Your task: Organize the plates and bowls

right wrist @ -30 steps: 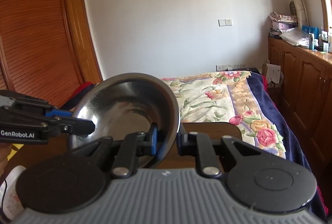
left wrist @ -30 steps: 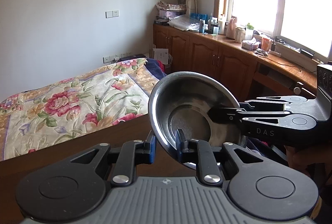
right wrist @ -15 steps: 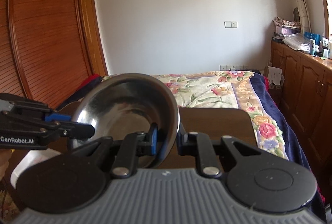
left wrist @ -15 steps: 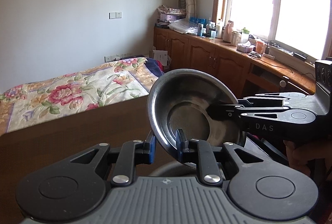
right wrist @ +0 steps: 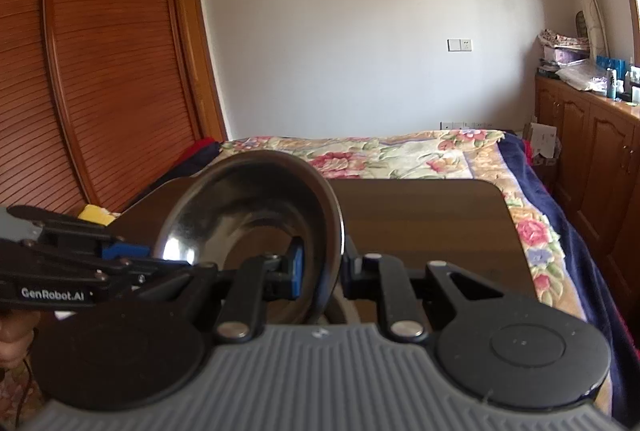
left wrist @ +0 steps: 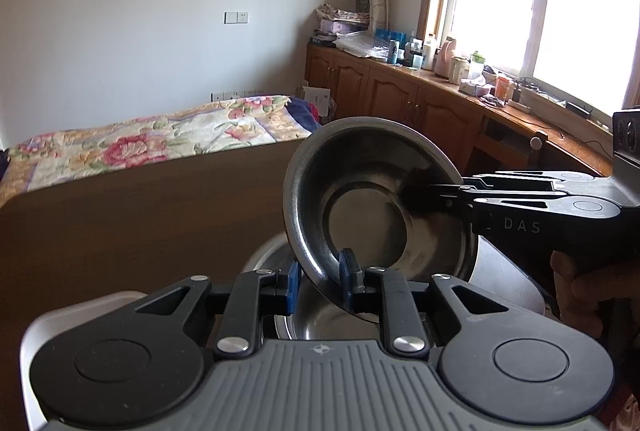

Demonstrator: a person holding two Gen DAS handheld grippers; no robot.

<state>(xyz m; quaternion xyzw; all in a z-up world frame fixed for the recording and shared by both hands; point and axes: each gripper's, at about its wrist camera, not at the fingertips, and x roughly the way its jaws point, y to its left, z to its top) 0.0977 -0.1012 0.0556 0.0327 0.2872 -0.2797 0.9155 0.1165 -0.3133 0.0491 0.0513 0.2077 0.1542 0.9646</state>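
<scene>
Above a brown table (left wrist: 140,215), both grippers clamp one steel bowl (left wrist: 372,199) by its rim, tilted on edge, hollow facing left. Left gripper (left wrist: 318,281) pinches the near rim, right gripper (right wrist: 322,265) the opposite side. Dishes underneath are mostly hidden.

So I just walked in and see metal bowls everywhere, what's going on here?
A person is holding one steel bowl with both handheld grippers at once. The left gripper pinches its near rim, and the right gripper grips the rim on the far right side. The bowl is tilted up on edge above a second bowl that sits on a pale tray on the brown table. It looks about to be nested into that one.
</scene>
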